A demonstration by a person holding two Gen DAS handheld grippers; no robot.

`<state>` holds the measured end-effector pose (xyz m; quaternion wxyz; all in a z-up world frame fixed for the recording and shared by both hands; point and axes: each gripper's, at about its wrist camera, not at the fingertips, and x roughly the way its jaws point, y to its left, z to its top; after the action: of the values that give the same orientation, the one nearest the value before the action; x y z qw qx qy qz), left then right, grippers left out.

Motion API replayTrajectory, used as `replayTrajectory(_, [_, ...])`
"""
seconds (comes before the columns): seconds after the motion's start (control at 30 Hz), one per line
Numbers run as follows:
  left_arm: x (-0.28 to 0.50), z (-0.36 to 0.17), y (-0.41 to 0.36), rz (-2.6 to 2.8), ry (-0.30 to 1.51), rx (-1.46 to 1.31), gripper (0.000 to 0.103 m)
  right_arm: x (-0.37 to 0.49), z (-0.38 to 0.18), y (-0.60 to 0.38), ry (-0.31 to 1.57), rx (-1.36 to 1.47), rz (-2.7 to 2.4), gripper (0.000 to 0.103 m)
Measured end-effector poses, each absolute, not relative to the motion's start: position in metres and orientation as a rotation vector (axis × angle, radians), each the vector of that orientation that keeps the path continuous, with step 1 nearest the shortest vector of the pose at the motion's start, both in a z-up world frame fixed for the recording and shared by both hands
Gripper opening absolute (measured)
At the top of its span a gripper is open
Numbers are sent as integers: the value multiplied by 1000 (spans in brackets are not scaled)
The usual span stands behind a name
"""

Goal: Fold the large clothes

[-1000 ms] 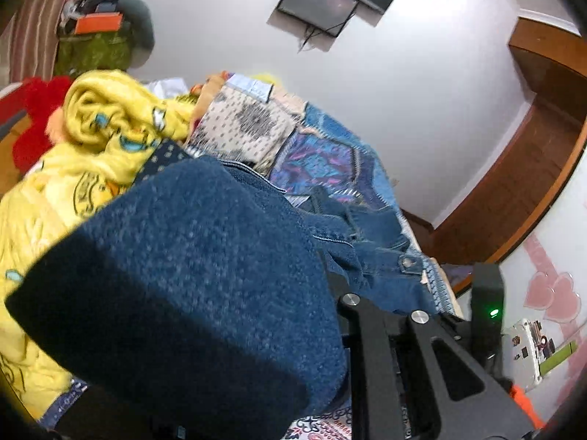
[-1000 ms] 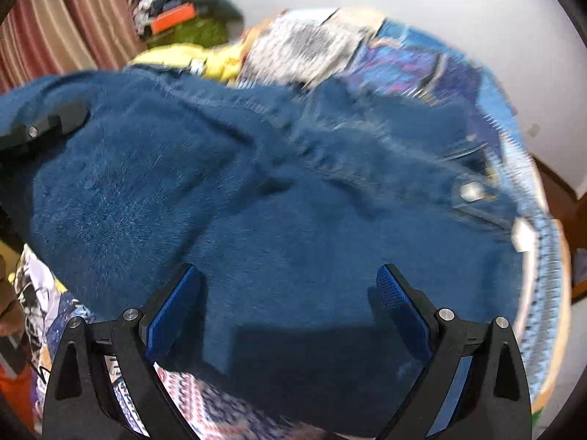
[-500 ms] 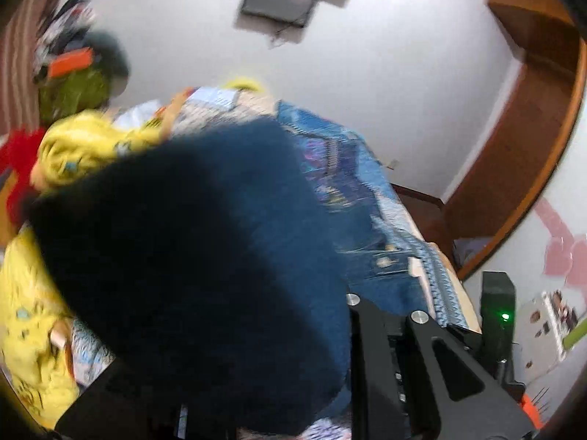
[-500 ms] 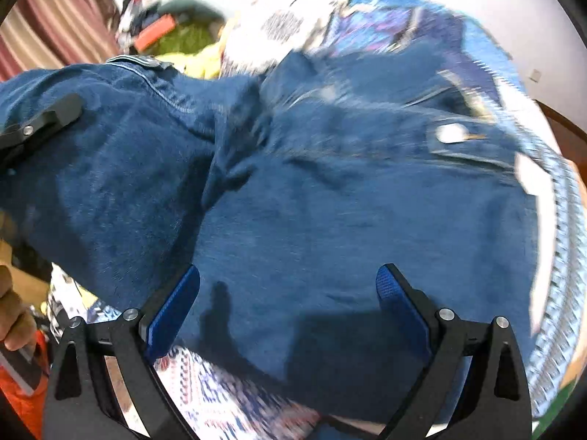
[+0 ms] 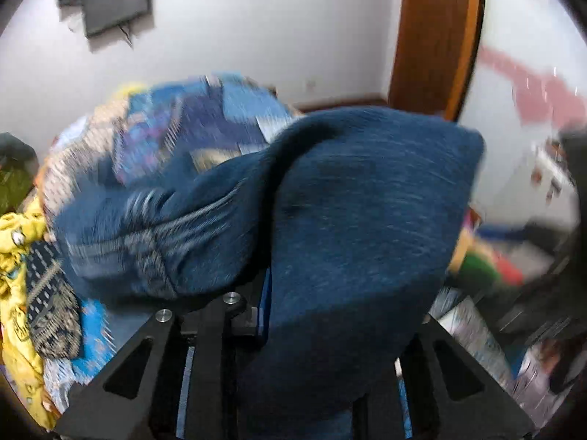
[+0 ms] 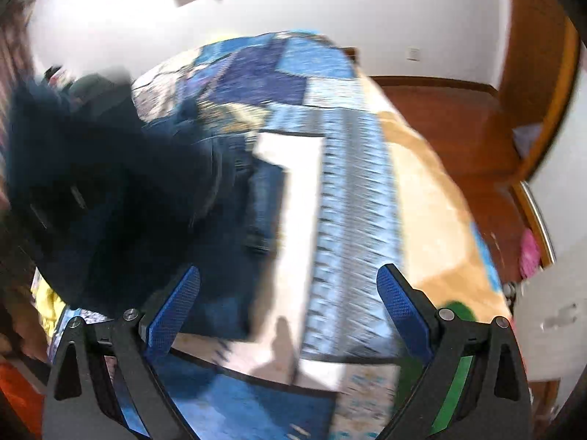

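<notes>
The dark blue denim garment [image 5: 359, 220] is bunched and draped over my left gripper [image 5: 271, 315], which is shut on it; the cloth hides the fingertips. More of the denim [image 5: 154, 234] trails down to the bed at left. In the right wrist view the same denim [image 6: 121, 205] hangs as a dark mass at left, lifted above the patchwork bedspread [image 6: 352, 190]. My right gripper [image 6: 290, 308] is open and empty, its blue pads [image 6: 176, 311] wide apart over the bed's near edge. Both views are motion-blurred.
A yellow printed blanket [image 5: 14, 242] lies at the bed's left side. A dark patterned cloth [image 5: 51, 308] lies beside it. A wooden door frame [image 5: 433, 36] and wooden floor [image 6: 451, 117] are to the right. A wall screen [image 5: 110, 0] hangs above the bed.
My left gripper has swung right, carrying the denim up and across. My right gripper has moved right off the denim and now hovers over the bare bedspread, still open.
</notes>
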<state>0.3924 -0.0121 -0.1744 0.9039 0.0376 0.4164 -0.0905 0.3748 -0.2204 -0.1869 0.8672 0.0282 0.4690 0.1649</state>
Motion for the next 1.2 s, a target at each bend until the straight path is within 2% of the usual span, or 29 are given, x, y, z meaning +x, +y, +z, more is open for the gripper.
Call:
replayTrajectory(0.13, [386, -212, -21, -202, 952, 146, 22, 375, -179, -234, 963, 68, 323, 96])
replayTrajectory(0.33, [361, -220, -28, -231, 950, 331, 27, 360, -160, -229, 913, 42, 353, 96])
replayTrajectory(0.63, [355, -200, -7, -230, 963, 200, 30, 350, -137, -211, 841, 17, 409, 96])
replayTrajectory(0.73, [353, -194, 0, -264, 975, 127, 47, 348, -132, -206, 820, 6, 417, 96])
replayTrajectory(0.77, [354, -192, 0, -280, 981, 105, 59, 347, -131, -205, 815, 6, 419, 96])
replayTrajectory(0.8, [353, -191, 1, -289, 991, 81, 67, 347, -130, -205, 811, 7, 419, 96])
replayTrajectory(1.07, [329, -168, 4, -353, 982, 0, 69, 339, -129, -202, 808, 5, 425, 96])
replayTrajectory(1.13, [316, -155, 15, -335, 948, -17, 73, 337, -127, -200, 804, -5, 432, 96])
replayTrajectory(1.2, [307, -147, 29, -297, 916, -18, 84, 336, -125, -196, 803, -10, 439, 96])
